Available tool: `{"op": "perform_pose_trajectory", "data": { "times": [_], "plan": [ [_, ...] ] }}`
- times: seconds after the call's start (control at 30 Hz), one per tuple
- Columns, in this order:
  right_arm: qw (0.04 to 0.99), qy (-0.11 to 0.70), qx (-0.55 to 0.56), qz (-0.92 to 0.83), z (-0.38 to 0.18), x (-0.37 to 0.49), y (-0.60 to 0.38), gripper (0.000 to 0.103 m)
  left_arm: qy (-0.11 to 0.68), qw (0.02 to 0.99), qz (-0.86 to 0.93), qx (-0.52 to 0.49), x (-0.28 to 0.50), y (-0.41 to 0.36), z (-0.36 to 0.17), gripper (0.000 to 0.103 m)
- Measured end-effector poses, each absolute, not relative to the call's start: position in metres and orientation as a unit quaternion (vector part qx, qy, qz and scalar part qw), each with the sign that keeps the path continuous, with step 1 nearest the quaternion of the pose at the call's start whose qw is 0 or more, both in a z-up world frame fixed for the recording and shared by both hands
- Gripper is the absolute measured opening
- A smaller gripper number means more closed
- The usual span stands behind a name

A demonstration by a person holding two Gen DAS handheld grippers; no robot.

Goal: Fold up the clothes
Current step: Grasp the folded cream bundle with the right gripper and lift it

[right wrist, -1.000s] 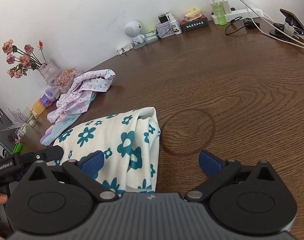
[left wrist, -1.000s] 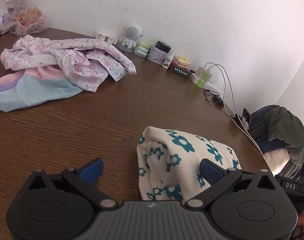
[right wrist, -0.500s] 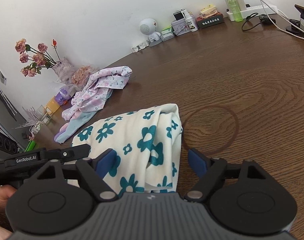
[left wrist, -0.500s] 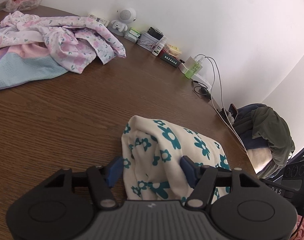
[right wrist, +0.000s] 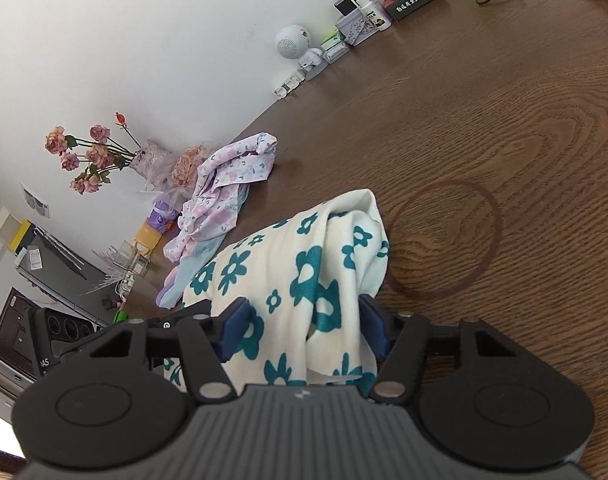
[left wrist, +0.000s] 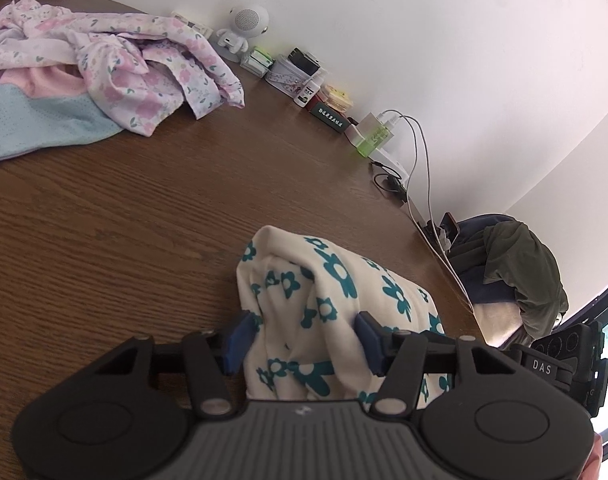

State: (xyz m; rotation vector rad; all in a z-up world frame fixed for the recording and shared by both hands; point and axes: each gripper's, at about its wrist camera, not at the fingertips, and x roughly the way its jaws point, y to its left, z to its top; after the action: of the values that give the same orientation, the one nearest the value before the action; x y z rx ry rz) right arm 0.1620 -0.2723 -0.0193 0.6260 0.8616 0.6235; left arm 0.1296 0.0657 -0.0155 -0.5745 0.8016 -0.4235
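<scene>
**Cream floral bundle pinched from both ends**

Cream garment with teal flowers sits folded into a thick bundle on the wooden worktop. Left gripper and right gripper have each just closed halfway onto one end, fabric bunched between the blue pads, probably to lift it flat. Unfolded pink floral clothes wait well apart.

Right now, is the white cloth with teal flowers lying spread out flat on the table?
No, the white cloth with teal flowers is bunched into a thick folded bundle that rises off the wooden table.
</scene>
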Motion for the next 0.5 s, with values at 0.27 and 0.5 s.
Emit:
{"op": "perform_pose_trajectory", "data": {
  "times": [0.27,0.5],
  "plan": [
    [0.804,0.404,0.320,0.297,-0.030,0.164,-0.275,0.045,0.378,0.855,-0.210,-0.286,0.131,0.065,-0.021,0.048],
    [0.799,0.397,0.331,0.306,-0.032,0.163,-0.273,0.028,0.362,0.852,-0.221,-0.308,0.125,0.066,-0.027,0.033]
  ]
}}
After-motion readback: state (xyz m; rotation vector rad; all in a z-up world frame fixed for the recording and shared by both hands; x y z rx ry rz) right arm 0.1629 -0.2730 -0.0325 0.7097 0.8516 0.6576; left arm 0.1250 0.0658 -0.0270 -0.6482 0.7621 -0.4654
